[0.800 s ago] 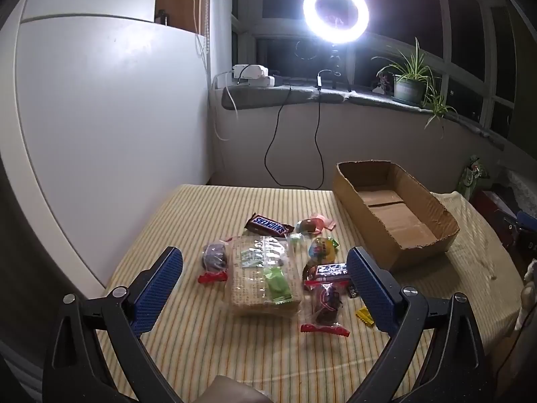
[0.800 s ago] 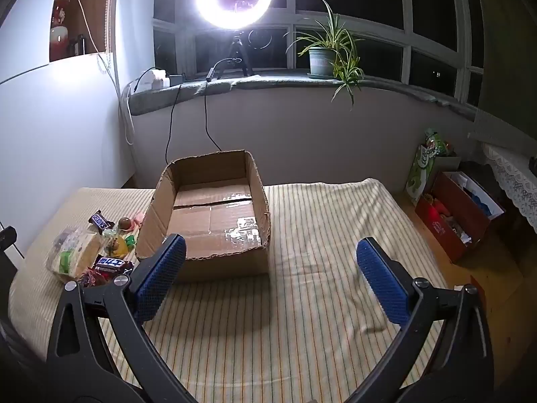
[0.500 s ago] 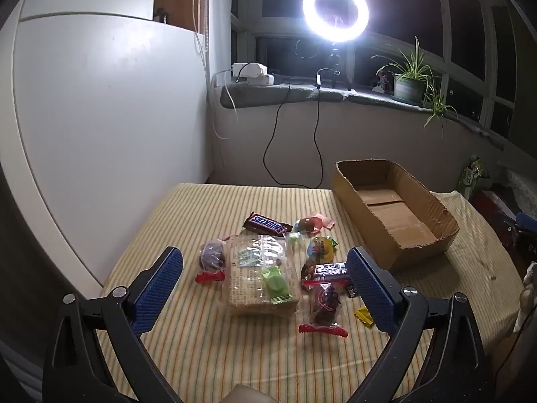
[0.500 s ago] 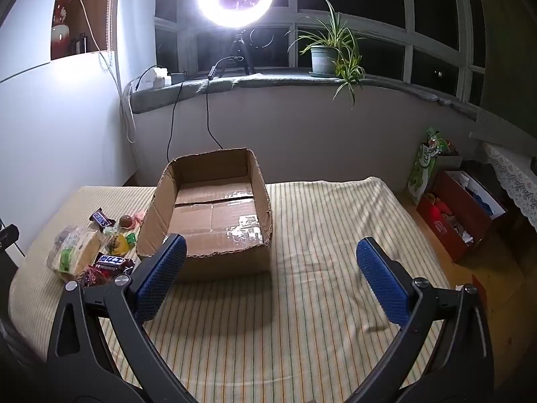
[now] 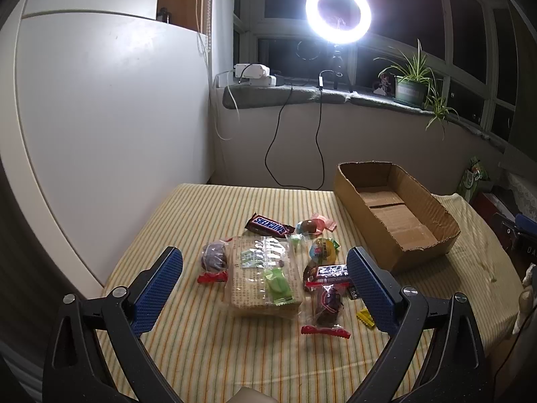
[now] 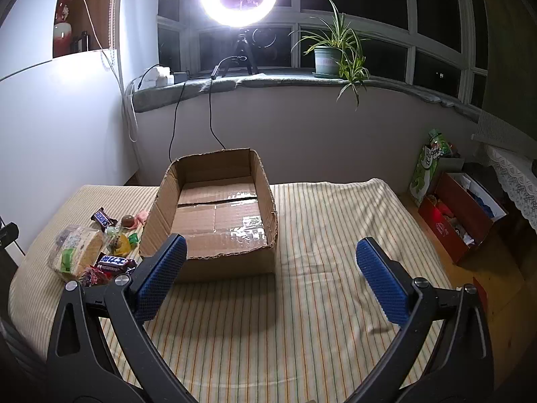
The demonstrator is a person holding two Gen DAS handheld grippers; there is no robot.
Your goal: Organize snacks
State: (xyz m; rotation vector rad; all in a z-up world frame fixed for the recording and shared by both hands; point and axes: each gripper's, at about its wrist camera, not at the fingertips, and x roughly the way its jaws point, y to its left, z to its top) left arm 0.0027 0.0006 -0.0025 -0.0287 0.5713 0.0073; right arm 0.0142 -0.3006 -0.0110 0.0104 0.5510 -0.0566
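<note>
A pile of snacks lies on the striped cloth: a clear cracker pack (image 5: 263, 277), a Snickers bar (image 5: 267, 225), a round yellow sweet (image 5: 322, 250), a dark bar (image 5: 327, 272) and red-ended candy bags (image 5: 327, 305). To their right stands an empty cardboard box (image 5: 416, 245). My left gripper (image 5: 265, 282) hovers above the pile, wide open, nothing between its blue pads. My right gripper (image 6: 272, 268) is open too, held above the cloth just in front of the box (image 6: 214, 221). The snack pile (image 6: 80, 248) shows at that view's left.
A white wall panel (image 5: 100, 117) borders the table's left side. Behind it a sill carries a ring light (image 5: 338, 13), cables and a potted plant (image 6: 330, 57). A red crate (image 6: 459, 215) of items sits on the floor to the right.
The left gripper's view has shifted slightly, with the snacks a touch higher in frame. The right gripper has eased a little toward the box. Both stay open.
</note>
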